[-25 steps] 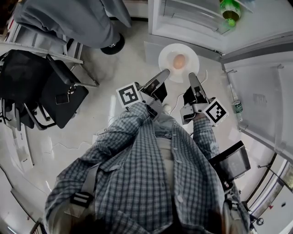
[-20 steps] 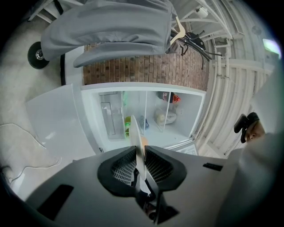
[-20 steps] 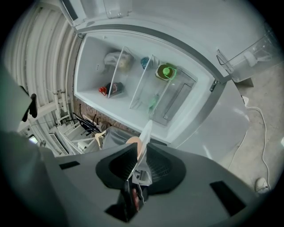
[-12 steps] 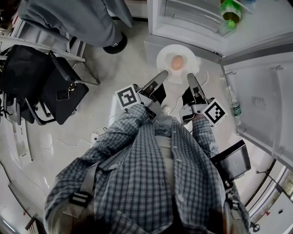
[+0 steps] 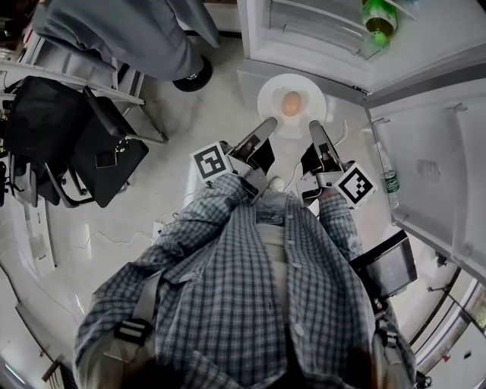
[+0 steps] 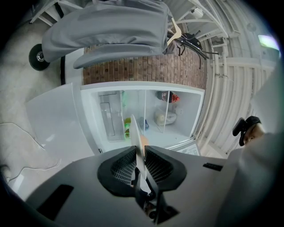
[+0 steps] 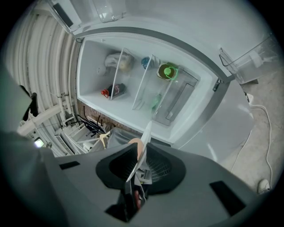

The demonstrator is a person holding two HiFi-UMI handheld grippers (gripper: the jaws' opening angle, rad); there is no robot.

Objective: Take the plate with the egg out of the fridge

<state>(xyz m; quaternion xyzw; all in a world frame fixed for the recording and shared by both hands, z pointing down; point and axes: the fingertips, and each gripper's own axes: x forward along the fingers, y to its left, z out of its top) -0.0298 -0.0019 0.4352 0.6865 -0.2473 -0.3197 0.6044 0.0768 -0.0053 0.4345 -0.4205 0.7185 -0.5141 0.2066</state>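
A white plate (image 5: 273, 93) carrying a brown egg (image 5: 291, 102) hangs in the air just outside the open fridge (image 5: 319, 34). My left gripper (image 5: 267, 124) is shut on the plate's near-left rim and my right gripper (image 5: 314, 128) is shut on its near-right rim. In the left gripper view the plate (image 6: 136, 133) stands edge-on between the jaws of the left gripper (image 6: 141, 156), with the egg (image 6: 143, 142) just behind the rim. The right gripper view shows the same plate (image 7: 144, 138) edge-on in the right gripper (image 7: 138, 160), the egg (image 7: 135, 144) beside it.
The fridge door (image 5: 440, 167) stands open at the right with a bottle (image 5: 392, 177) in its shelf. A green bottle (image 5: 378, 17) sits inside the fridge. A person in grey (image 5: 129, 34) stands at the upper left near black chairs (image 5: 83, 144). A cable (image 5: 334, 140) lies on the floor.
Both grippers and the plate have shifted slightly left and up in the head view; the hold on the plate is unchanged.
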